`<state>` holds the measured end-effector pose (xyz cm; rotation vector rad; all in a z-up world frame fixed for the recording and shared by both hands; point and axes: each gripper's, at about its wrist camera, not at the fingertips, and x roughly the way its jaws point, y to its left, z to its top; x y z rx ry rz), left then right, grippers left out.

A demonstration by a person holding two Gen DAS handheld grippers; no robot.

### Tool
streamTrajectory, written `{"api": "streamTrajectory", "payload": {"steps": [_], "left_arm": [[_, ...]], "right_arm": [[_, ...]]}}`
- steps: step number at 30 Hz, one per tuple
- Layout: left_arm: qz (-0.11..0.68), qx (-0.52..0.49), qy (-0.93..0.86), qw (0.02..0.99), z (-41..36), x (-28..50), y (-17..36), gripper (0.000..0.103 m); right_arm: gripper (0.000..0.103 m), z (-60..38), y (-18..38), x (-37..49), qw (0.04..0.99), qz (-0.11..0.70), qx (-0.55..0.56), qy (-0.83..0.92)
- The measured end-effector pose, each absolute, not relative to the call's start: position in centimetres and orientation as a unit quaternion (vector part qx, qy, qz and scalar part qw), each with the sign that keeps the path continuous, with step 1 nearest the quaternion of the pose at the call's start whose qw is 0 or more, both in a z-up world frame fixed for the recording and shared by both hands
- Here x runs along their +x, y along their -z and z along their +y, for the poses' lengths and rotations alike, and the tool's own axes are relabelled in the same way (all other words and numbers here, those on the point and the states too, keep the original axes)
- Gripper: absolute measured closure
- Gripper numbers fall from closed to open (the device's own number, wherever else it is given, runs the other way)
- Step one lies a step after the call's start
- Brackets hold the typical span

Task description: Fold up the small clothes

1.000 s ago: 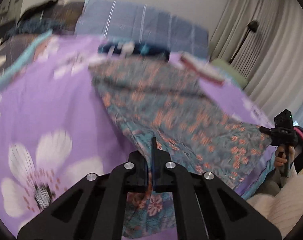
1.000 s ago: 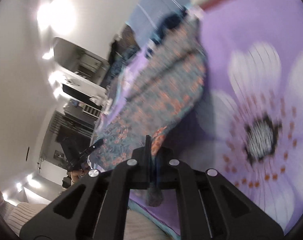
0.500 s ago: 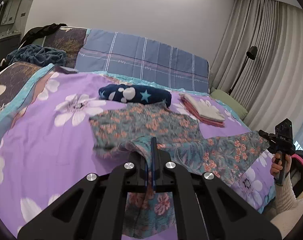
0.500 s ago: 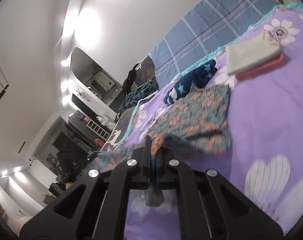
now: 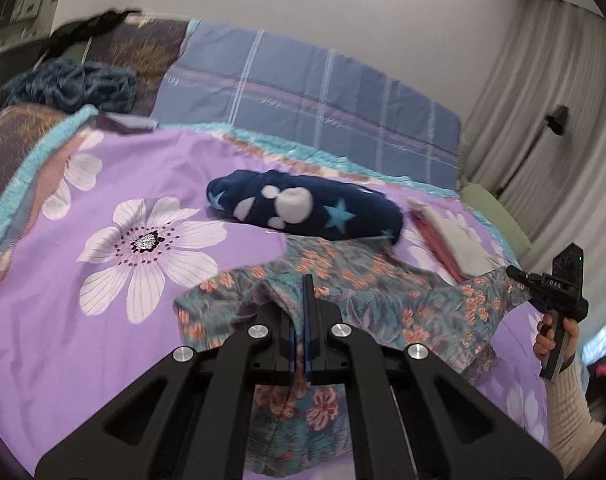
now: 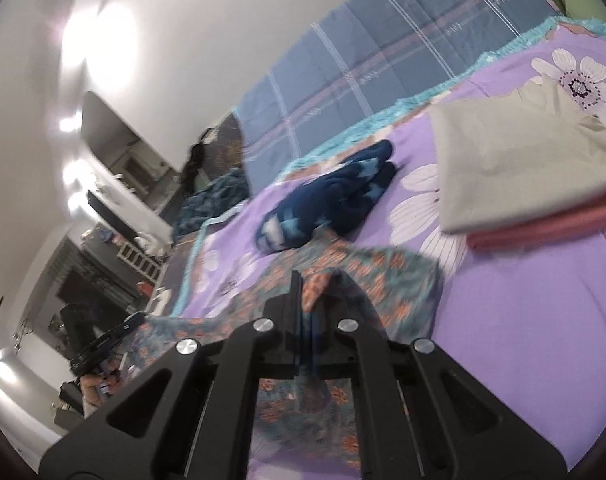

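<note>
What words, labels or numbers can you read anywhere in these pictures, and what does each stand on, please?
"DAS", as best it reads: small white letters on the black body of the right gripper, seen from the left wrist view.
Pale marks woven along the stripes of the blue plaid bedding: too small and blurred to read.
No other readable text.

We were in a home bedroom — a bed (image 5: pixel 83 320) spread with a purple flowered cover, a blue plaid pillow (image 5: pixel 311 96) against the plain wall and long pale curtains (image 5: pixel 543 120) beside a floor lamp (image 5: pixel 557 120). Folded laundry (image 6: pixel 523 168) lay on the cover — and a cluttered white shelf (image 6: pixel 115 196) stood further back.
</note>
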<state>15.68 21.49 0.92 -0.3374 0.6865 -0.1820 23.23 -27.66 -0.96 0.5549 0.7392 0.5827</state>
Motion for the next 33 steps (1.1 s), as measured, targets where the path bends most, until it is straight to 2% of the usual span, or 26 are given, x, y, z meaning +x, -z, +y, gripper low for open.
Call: {"api": "streamTrajectory", "payload": {"steps": [7,11,12,13,14,15,16,17,20,23,26,31,33], "left_arm": [[0.415,-0.195,0.062,0.887,22.9,25.4,7.6,0.098],[0.441,-0.218,0.044,0.869,23.4,26.8,11.7,0.095],[0.432,-0.216,0.046,0.875,23.4,26.4,11.5,0.093],[0.425,-0.211,0.05,0.879,23.3,25.8,11.0,0.082],[0.421,-0.205,0.048,0.882,23.3,25.4,10.6,0.07],[0.413,-0.194,0.045,0.889,23.3,24.3,9.6,0.066],[0.406,-0.185,0.041,0.894,23.3,23.6,8.9,0.062],[0.392,-0.161,0.034,0.905,23.0,22.0,7.6,0.059],[0.366,-0.122,0.04,0.922,22.2,17.5,5.2,0.05],[0.363,-0.111,0.044,0.924,21.0,12.6,4.8,0.045],[0.396,-0.122,0.041,0.909,19.2,8.2,6.7,0.044],[0.424,-0.178,0.093,0.883,16.6,4.3,9.9,0.043],[0.428,-0.195,0.103,0.876,15.7,4.6,11.2,0.041]], "right_arm": [[0.095,-25.2,7.5,33.4,0.857,0.42,0.231,-0.19],[0.094,-23.8,10.9,34.5,0.861,0.441,0.193,-0.165],[0.092,-24.0,11.1,34.3,0.863,0.437,0.194,-0.165],[0.089,-24.2,11.3,34.0,0.863,0.434,0.194,-0.168],[0.08,-24.5,11.1,33.6,0.863,0.434,0.193,-0.172],[0.068,-24.8,10.8,32.8,0.863,0.432,0.192,-0.179],[0.062,-25.1,10.3,32.0,0.867,0.428,0.185,-0.176],[0.058,-25.3,9.7,31.0,0.871,0.423,0.178,-0.174],[0.058,-26.3,8.1,26.4,0.88,0.413,0.148,-0.181],[0.054,-27.6,8.0,21.9,0.873,0.421,0.157,-0.191],[0.048,-29.4,9.4,17.7,0.863,0.434,0.188,-0.181],[0.049,-30.7,11.5,12.6,0.828,0.447,0.281,-0.188],[0.04,-30.0,11.4,12.0,0.825,0.445,0.285,-0.201]]}}
